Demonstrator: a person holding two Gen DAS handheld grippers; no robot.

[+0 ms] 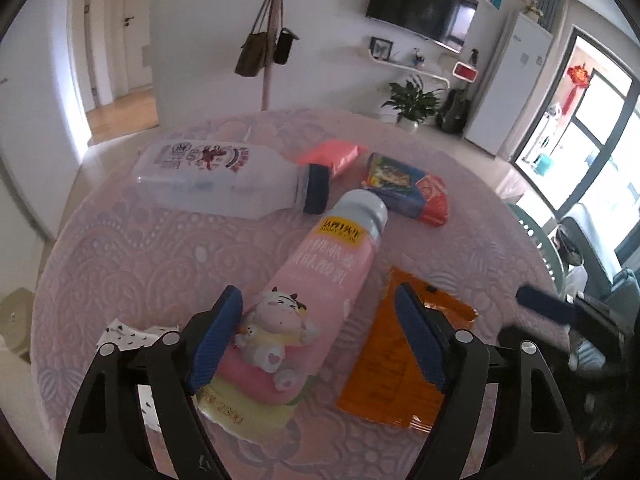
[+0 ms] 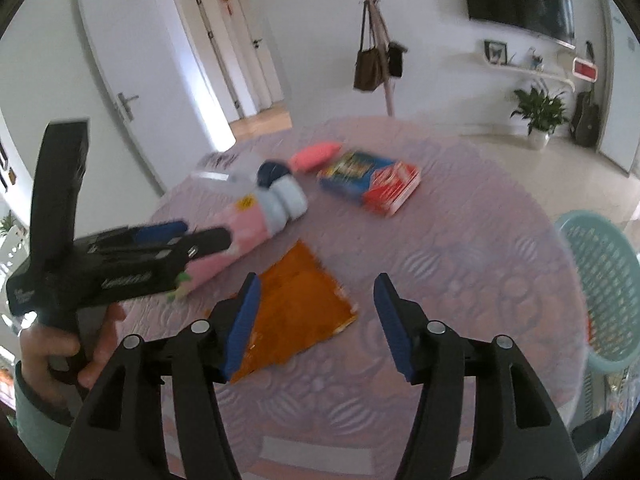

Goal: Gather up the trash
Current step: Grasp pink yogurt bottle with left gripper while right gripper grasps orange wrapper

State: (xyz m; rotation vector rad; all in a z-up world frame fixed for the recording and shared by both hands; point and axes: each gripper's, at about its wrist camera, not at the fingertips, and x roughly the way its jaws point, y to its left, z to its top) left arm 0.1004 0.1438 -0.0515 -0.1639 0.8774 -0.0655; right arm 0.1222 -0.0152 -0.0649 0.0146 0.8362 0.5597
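The left gripper (image 1: 320, 336) hangs low over the round table with its blue-padded jaws spread wide, straddling the lower end of a pink yogurt bottle (image 1: 316, 288) that lies on its side; the left pad seems to sit against the bottle's printed cartoon label, while the right pad stands clear of it, over an orange foil wrapper (image 1: 396, 364) lying flat just beside the bottle. The right gripper (image 2: 316, 320) hovers above the table with its jaws also apart and nothing between them, the same orange wrapper lying beneath and just ahead of its left finger. Beyond the pink bottle's pale blue cap rests a clear plastic bottle (image 1: 216, 176) with a dark blue cap, also on its side, its cap close to the pink bottle's cap. Near these lie a coral-pink packet (image 1: 332, 154) and a blue-and-red snack box (image 1: 408, 186). A torn white scrap with black specks (image 1: 124, 334) sits at the table's near left edge. All rest on a pink embossed tablecloth (image 1: 160, 264). A light teal plastic basket (image 2: 600, 288) stands just beside the table's right edge.
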